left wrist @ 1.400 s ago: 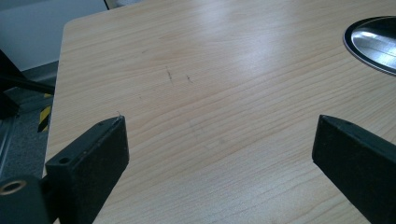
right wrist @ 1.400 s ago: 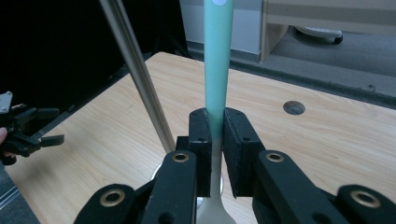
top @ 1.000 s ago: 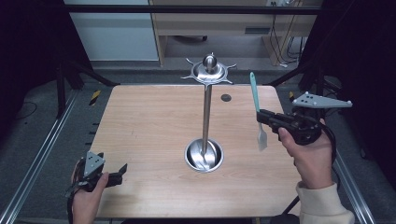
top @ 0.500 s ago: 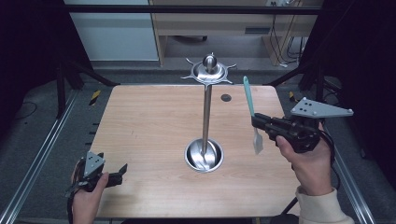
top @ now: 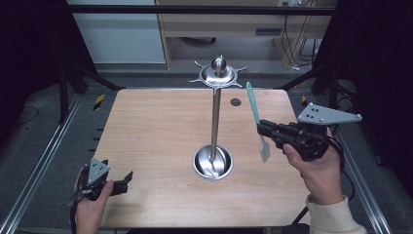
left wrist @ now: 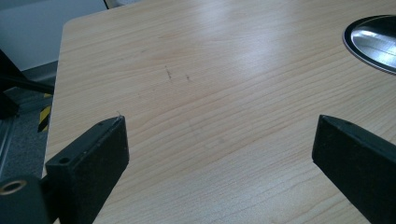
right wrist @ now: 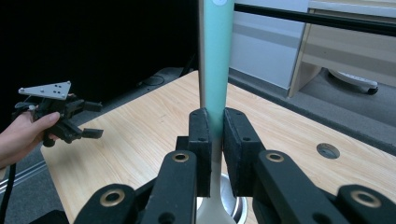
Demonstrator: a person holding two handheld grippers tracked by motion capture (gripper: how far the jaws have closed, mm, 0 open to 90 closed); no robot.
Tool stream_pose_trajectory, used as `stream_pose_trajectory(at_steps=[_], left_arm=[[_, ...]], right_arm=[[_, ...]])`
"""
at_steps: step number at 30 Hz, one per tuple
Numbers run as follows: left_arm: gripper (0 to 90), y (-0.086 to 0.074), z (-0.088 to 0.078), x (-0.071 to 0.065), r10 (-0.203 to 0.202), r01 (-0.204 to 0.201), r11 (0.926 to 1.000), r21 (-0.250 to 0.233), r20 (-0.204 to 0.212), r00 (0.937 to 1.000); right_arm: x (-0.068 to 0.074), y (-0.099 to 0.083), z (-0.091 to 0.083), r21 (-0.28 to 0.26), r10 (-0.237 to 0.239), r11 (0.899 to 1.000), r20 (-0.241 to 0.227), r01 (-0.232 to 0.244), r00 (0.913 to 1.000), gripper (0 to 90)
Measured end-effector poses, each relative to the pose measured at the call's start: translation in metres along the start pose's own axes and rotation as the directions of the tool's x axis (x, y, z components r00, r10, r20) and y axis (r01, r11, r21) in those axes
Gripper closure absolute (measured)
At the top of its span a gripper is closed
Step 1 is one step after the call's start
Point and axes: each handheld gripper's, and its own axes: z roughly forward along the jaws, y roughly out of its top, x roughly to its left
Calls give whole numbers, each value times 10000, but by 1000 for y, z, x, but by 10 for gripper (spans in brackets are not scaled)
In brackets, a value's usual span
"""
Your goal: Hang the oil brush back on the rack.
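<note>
Teal and pale, the spatula (top: 256, 122) sits clamped in my right gripper (top: 265, 130), held in the air to the right of the metal stand (top: 215, 122), handle up and blade hanging down. In the right gripper view the jaws are pressed together on the spatula's (right wrist: 215, 65) shaft just below the teal handle, with the stand's round base (right wrist: 231, 189) partly visible behind and below them.

I judge the spatula to be light, with a stiff handle and a softer, flexible blade; the smooth handle could slip or swing if held loosely. The present hold near mid-length looks sound to me, and I would not take it by the blade.

The stand rises from a shiny bowl-shaped base (top: 213, 163) near the middle of the wooden table (top: 146, 126) to a hooked crown (top: 217, 75) at the top. It looks top-heavy; I would avoid knocking the pole.

My left gripper (top: 124, 178) rests well to the left of the stand, at the table's near edge, jaws apart and holding nothing. The left gripper view confirms bare wood between them.
</note>
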Motion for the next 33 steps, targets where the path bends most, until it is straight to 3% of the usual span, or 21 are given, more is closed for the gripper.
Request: stream_pose_trajectory(at_steps=[17, 33], left_arm=[[34, 0, 0, 0, -14, 14, 10000, 5, 30, 10000], [35, 0, 0, 0, -24, 24, 10000, 0, 20, 10000]], right_arm=[[0, 0, 11, 321, 46, 9995, 50, -48, 10000, 820], [6, -11, 40, -220, 282, 9994, 138, -279, 9995, 821]])
